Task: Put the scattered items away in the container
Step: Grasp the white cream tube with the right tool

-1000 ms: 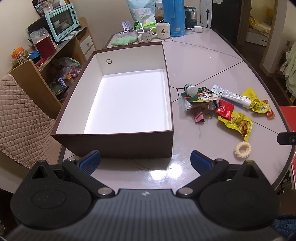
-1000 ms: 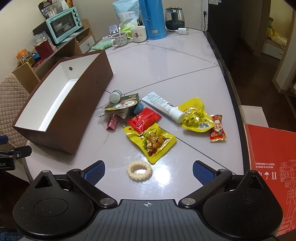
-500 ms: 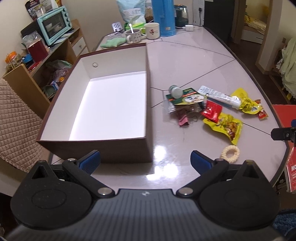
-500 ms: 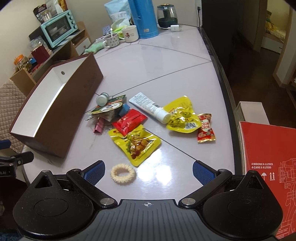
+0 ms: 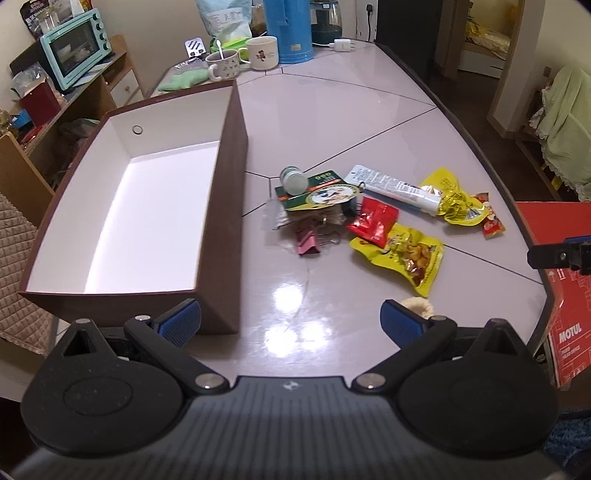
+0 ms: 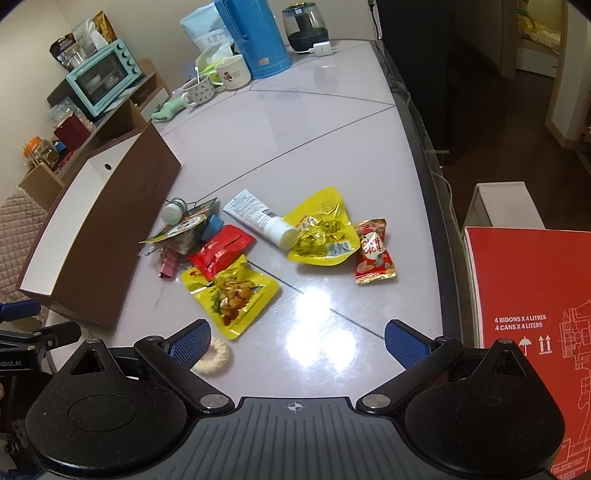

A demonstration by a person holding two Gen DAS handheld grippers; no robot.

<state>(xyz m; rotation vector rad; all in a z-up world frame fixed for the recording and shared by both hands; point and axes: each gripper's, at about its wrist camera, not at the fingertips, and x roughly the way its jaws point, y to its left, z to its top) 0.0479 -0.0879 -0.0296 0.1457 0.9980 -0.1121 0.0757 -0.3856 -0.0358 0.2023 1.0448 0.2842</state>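
Observation:
An empty brown box with a white inside stands on the table's left; it also shows in the right wrist view. Scattered beside it lie a small bottle, a green card, a pink binder clip, a red packet, a yellow snack bag, a white tube, a second yellow bag, a red candy packet and a cream ring. My left gripper is open and empty above the table's near edge. My right gripper is open and empty, its left finger by the ring.
At the table's far end stand a blue thermos, two mugs, a green cloth and a charger. A red carton stands off the right edge. A shelf with a teal oven is on the left.
Both grippers have moved to the right and a little nearer the table. The scattered items sit more central in the left view; the ring now lies by the right gripper's left finger.

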